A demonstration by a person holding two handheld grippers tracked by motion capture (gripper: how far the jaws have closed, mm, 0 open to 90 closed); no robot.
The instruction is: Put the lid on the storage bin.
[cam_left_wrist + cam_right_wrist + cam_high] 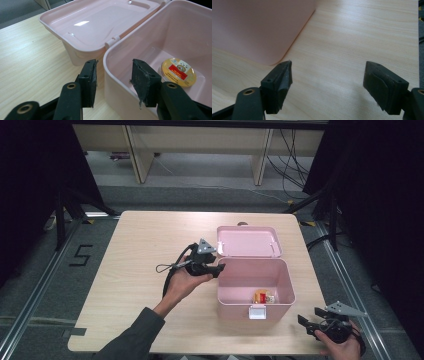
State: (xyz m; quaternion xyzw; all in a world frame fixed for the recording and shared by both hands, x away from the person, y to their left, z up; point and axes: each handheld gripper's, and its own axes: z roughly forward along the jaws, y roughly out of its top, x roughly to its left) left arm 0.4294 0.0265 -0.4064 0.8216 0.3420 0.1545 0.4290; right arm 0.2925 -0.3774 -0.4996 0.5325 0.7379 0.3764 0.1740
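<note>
There is one pale wooden desk (135,270). On it stands one pink plastic box (280,275) with one open hinged lid (248,241). Inside lies one round yellow tin (177,72). Two black grippers are present.

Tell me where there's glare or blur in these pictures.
Left gripper view: a white glare patch on the open lid, and the near fingers are soft. Right gripper view: the pink box is blurred, with shadow under the fingers. High view: evenly lit table, dark surroundings.
</note>
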